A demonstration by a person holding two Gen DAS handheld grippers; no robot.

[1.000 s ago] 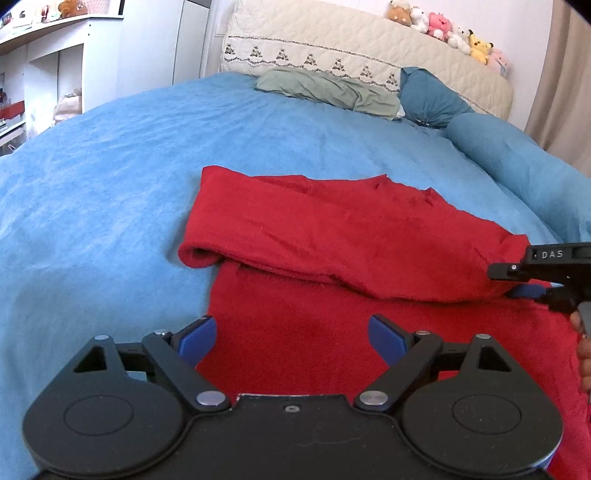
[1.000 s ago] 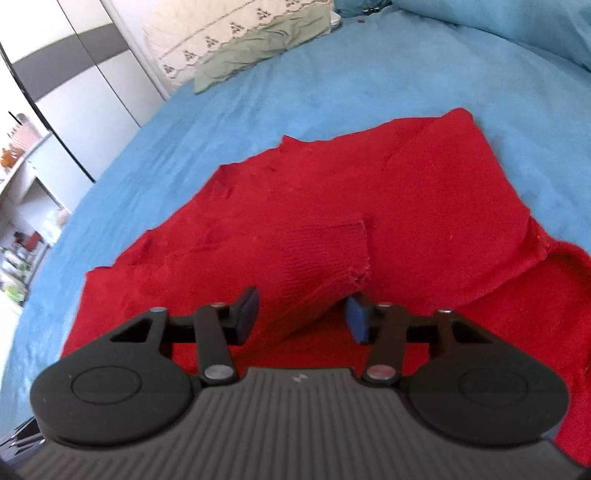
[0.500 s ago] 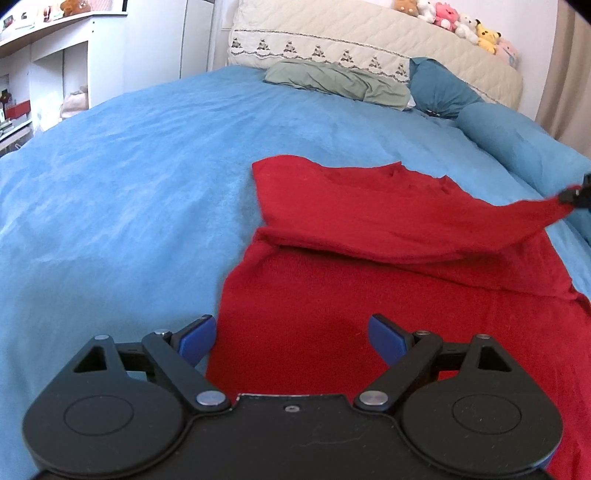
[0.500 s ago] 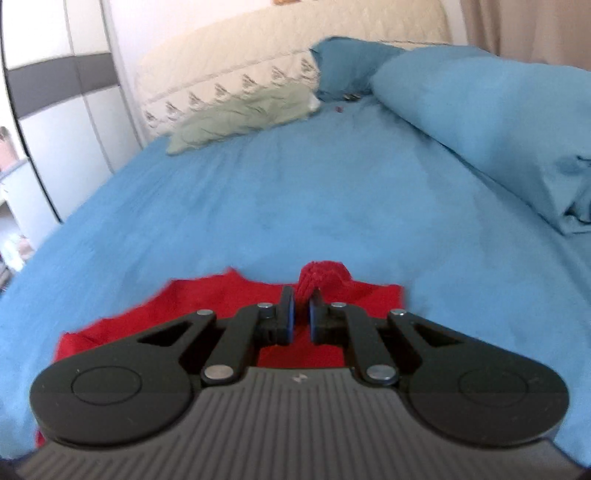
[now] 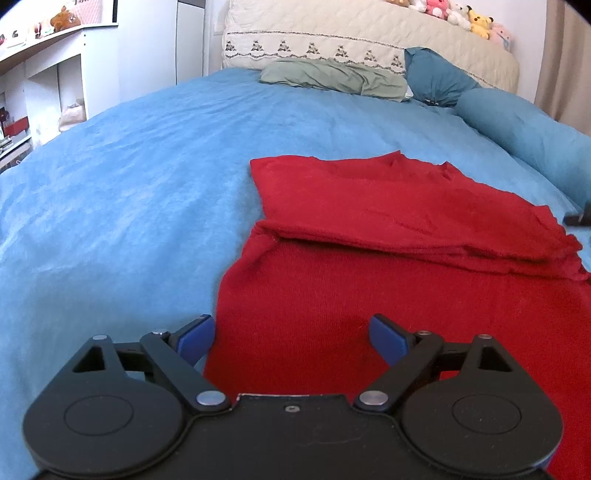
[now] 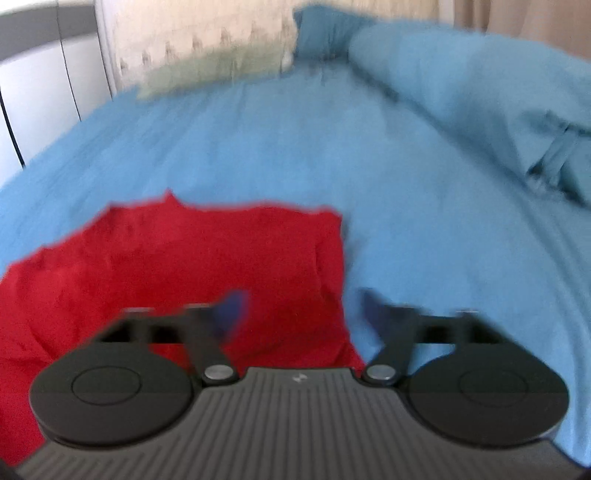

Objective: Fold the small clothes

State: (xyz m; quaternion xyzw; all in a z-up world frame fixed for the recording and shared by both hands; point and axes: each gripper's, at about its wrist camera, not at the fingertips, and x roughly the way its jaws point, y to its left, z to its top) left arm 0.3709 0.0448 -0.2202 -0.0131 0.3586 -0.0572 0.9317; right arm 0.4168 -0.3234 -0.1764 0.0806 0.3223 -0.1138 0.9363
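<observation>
Left wrist view is showing the red sweater [image 5: 388, 266] lying mid-bed [image 5: 129, 192], sleeve folded across — both the left gripper [image 5: 291, 338] and right gripper [image 6: 301, 308] are hanging spread apart, holding nothing. Next up is probably gripping the near hem — folding it upward.

No words, numbers or brand names can be read in either view. The only sign is a small pale zigzag emblem at twelve o'clock on the ribbed grey body of the right gripper [image 6: 301, 314], too blurred to make out as letters. The pink box on the shelf [image 5: 55, 31] shows marks, but they are illegible.
</observation>
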